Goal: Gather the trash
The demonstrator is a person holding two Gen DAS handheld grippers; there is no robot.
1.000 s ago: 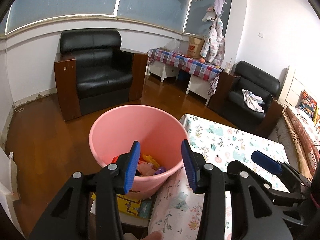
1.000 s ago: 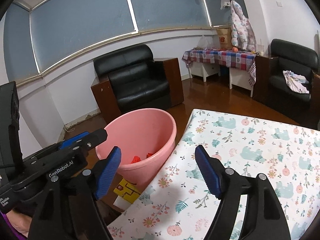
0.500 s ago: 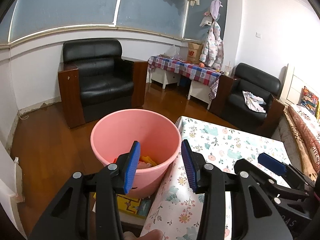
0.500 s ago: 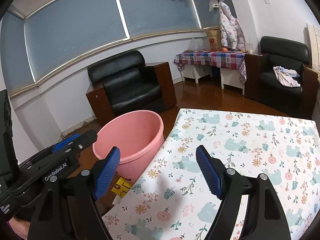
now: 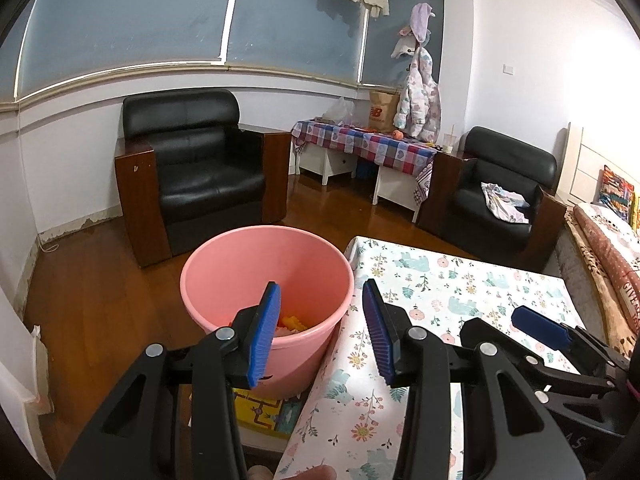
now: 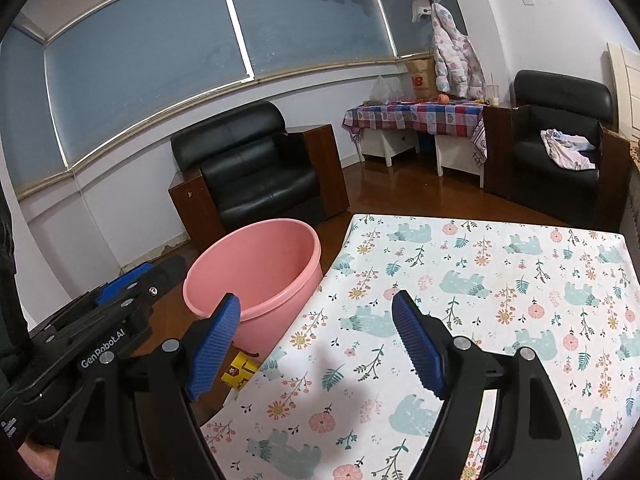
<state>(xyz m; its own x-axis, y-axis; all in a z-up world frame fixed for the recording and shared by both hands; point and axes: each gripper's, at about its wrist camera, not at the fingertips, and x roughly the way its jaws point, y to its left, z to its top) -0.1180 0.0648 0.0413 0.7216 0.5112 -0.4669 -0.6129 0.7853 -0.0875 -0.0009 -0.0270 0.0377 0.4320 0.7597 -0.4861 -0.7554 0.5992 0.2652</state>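
Both the left tool and right tool are open and empty; next, search the floral worktop for trash, then drop it into the pink bucket.

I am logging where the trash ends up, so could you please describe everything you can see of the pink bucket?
The pink bucket is a round, smooth, plastic-looking tub, upright and open-topped with a rolled rim, tapering downward. It stands low beside the table with the floral cloth, close to its edge; contact is unclear. Orange and yellow scraps lie at its bottom. A yellow printed sheet lies at its base. Neither gripper touches it.
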